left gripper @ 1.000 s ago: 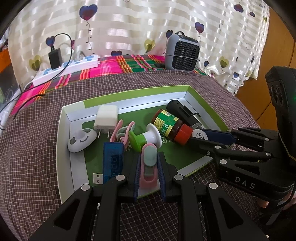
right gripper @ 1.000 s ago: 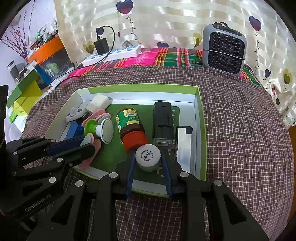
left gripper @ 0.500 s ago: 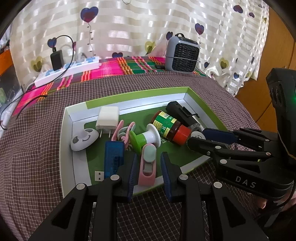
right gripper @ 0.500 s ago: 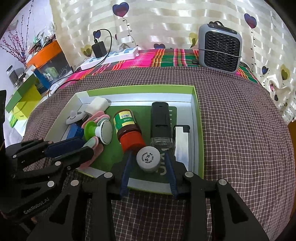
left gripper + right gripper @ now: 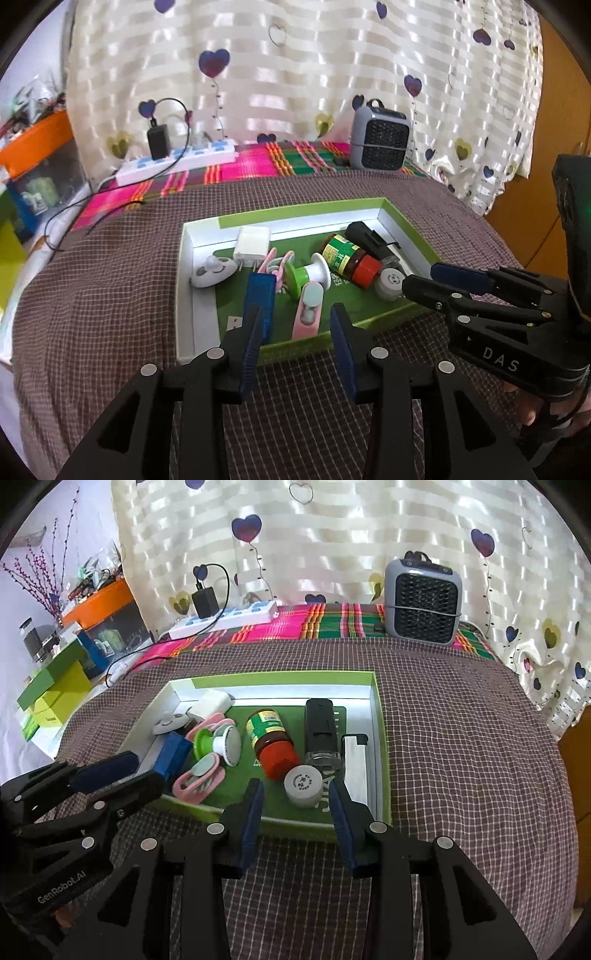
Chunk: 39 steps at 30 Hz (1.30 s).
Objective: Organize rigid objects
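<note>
A green tray [image 5: 406, 229] on the checked cloth holds several small objects. At its near edge lies a pink and mint clip [image 5: 308, 306]. My left gripper [image 5: 297, 321] hovers just in front of the clip with its jaws opening and its pads clear of it. In the right wrist view a small white bottle [image 5: 303, 782] lies on its side by the near rim. My right gripper [image 5: 295, 794] stands open around it with gaps on both sides. Further in lie a red-lidded jar [image 5: 271, 738], a black device [image 5: 319, 727], a blue stick [image 5: 260, 295] and a green-white spool [image 5: 310, 277].
A white charger [image 5: 251, 243] and a round white piece [image 5: 214, 273] fill the tray's far left corner. At the back stand a grey heater [image 5: 421, 602] and a power strip [image 5: 225, 618] with cables. Coloured boxes [image 5: 55, 686] stand off the left edge.
Both grippers opened and drew back and up from the tray. The left one let go of the pink clip, the right one let go of the white bottle.
</note>
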Tool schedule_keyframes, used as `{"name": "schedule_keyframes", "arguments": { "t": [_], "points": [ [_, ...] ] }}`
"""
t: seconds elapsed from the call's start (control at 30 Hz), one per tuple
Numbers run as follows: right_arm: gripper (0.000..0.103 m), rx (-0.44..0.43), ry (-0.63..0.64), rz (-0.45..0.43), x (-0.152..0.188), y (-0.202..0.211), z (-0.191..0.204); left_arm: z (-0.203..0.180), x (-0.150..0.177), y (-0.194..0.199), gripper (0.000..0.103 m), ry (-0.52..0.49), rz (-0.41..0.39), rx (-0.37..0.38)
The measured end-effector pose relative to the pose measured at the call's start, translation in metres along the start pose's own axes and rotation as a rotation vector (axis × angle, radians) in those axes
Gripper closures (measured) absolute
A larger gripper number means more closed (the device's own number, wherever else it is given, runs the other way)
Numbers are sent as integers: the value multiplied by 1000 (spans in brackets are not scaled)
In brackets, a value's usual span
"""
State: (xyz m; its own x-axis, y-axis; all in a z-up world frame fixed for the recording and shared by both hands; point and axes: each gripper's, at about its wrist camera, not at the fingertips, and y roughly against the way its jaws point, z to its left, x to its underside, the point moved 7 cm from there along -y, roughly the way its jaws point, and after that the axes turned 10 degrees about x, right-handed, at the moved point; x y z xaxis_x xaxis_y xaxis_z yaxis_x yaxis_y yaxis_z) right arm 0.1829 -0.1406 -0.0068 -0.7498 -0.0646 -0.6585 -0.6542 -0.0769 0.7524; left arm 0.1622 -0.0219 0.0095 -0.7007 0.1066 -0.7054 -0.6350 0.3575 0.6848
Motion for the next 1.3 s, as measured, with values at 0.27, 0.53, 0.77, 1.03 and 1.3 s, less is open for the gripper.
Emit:
{"name": "schedule_keyframes", "arguments": {
  "t": [0.27, 0.53, 0.77, 1.03, 1.3],
  "points": [
    [52, 16, -7, -26, 12, 19, 0, 5, 19, 20, 66, 37, -8, -60],
    [52, 45, 11, -3, 42, 20, 1, 10, 54, 20, 66, 80, 23, -108],
    [52, 65, 7, 50, 66, 11, -2, 8, 79, 10, 66, 108, 67, -104],
    [52, 103, 9, 61, 73, 7, -8, 4, 85, 3, 66, 104, 74, -134],
    [51, 134, 30, 55, 73, 4, -7, 1, 83, -2, 53, 104, 71, -132]
  ]
}}
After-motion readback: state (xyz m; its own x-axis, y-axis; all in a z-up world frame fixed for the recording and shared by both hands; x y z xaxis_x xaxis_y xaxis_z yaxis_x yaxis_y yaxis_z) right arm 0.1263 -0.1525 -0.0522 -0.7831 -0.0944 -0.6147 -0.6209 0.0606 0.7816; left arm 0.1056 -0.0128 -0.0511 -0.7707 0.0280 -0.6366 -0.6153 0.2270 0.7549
